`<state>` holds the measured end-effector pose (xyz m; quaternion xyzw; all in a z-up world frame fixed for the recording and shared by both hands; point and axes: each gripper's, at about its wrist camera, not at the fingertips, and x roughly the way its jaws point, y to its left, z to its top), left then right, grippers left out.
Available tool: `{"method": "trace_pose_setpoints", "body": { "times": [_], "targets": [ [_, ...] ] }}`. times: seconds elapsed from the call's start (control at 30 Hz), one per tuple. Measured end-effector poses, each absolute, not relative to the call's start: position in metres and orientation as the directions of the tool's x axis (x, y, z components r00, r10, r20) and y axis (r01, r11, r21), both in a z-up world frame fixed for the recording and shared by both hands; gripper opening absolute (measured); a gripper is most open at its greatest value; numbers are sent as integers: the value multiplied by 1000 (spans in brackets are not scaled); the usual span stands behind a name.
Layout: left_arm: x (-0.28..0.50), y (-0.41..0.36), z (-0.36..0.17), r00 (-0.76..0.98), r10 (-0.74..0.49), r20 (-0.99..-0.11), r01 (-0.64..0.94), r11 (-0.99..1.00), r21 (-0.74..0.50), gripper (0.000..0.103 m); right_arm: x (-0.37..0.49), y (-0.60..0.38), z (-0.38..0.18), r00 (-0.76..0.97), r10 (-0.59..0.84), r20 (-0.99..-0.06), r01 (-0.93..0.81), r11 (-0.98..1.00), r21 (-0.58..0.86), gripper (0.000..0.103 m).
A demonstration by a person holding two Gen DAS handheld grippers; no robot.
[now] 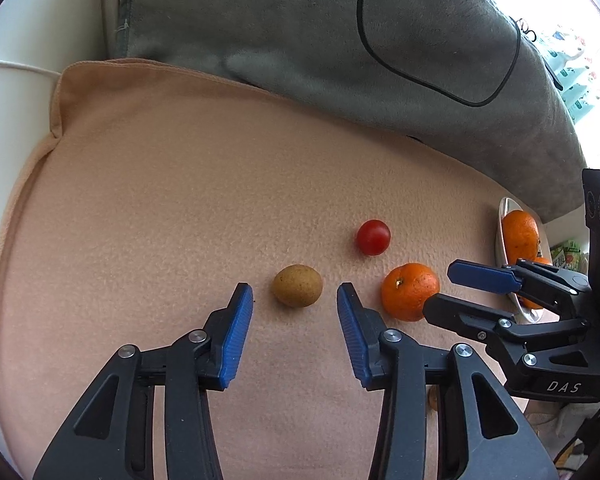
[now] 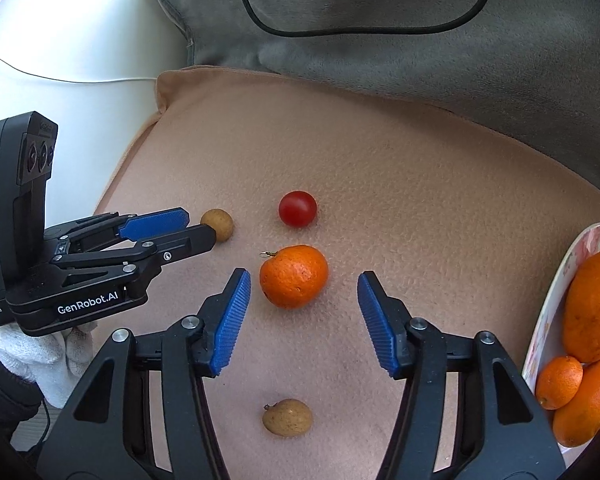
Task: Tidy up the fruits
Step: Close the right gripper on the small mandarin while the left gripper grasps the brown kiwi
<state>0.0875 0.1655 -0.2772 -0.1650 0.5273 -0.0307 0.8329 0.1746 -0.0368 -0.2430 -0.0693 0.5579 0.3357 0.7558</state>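
Observation:
On a beige blanket (image 1: 140, 200) lie a brown longan-like fruit (image 1: 297, 285), a red cherry tomato (image 1: 373, 237) and a mandarin (image 1: 410, 292). My left gripper (image 1: 295, 294) is open, its blue pads on either side of the brown fruit and clear of it. My right gripper (image 2: 304, 280) is open around the mandarin (image 2: 294, 276); gaps show on both sides, the left one narrow. The right wrist view also has the tomato (image 2: 297, 208), the first brown fruit (image 2: 218, 224) at the left gripper's tips, and a second brown fruit (image 2: 287, 417) lying below the jaws.
A flowered plate (image 2: 556, 300) at the right edge holds several oranges (image 2: 592, 304). A grey cushion (image 1: 300, 20) with a black cable on it borders the blanket at the back. A white-gloved hand (image 2: 40, 360) holds the left gripper. A white surface lies to the left.

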Motion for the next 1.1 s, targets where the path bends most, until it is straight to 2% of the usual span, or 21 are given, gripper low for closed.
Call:
{"method": "trace_pose_setpoints", "body": {
  "times": [0.33,0.5,0.63,0.7,1.1],
  "targets": [
    [91,165,-283,432,-237,-870,-124,940,-317,39,180,-22,-256,136,415,-900,-596,760,260,52],
    [94,163,-285,430,-236,-872,-118,942,-313,34,182,-20,-257,128,420,-899,-593,758,270,51],
    [98,159,-288,426,-234,-874,-114,944,-309,30,182,-17,-260,108,427,-898,-596,751,285,44],
    [98,160,-288,428,-231,-874,-116,945,-306,27,181,-16,-260,112,425,-898,-601,749,279,44],
    [98,150,-283,441,-222,-869,-102,950,-295,27,178,-23,-252,134,437,-889,-603,748,277,43]
  ]
}}
